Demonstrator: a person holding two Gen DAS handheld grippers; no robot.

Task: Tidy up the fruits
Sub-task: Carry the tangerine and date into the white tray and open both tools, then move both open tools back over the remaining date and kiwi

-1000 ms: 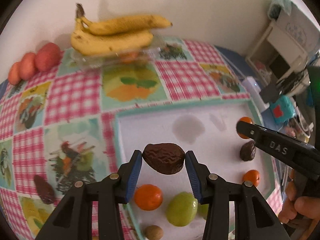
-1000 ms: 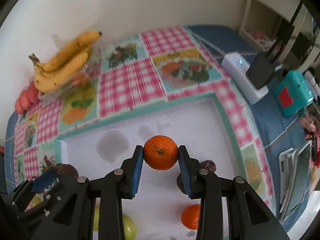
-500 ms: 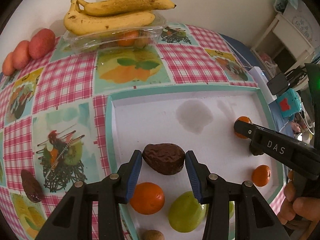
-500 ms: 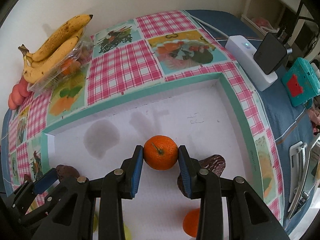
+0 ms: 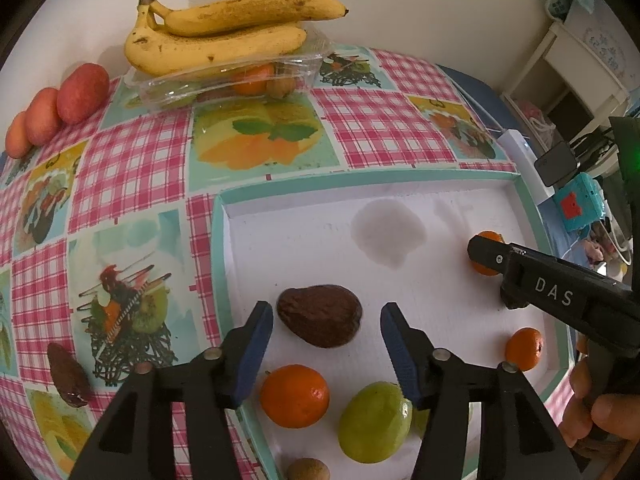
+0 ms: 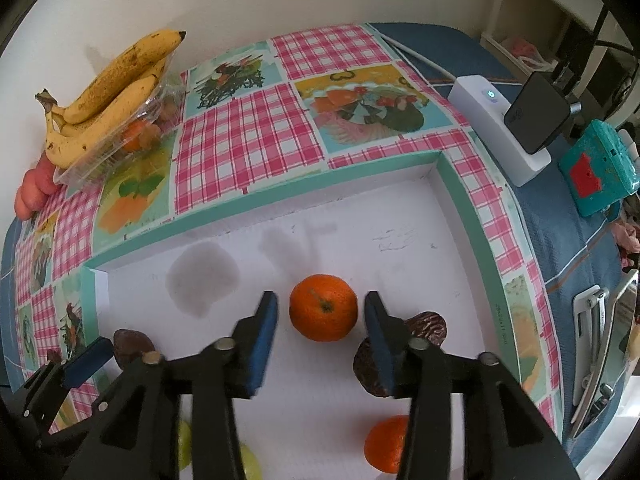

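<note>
"DAS" lettering (image 5: 554,297), right hand-held gripper (image 6: 322,314) open

A checked tablecloth (image 5: 132,184) carries bananas (image 5: 216,36) and a white tray (image 5: 304,248).

Home room, fruit-print checked tablecloth (image 6: 248,136), bananas (image 5: 224,36) — white shelving (image 5: 576,72)

A plain cream wall (image 5: 420,8) is seen behind the far edge of the surface (image 6: 248,140), which is covered by a pink-checked cloth printed with fruit panels. Past its right edge a blue bedcover (image 6: 560,232) is spread, and white shelving (image 5: 576,76) is set in the far right corner. Soft shadows are cast on the wall.
</note>
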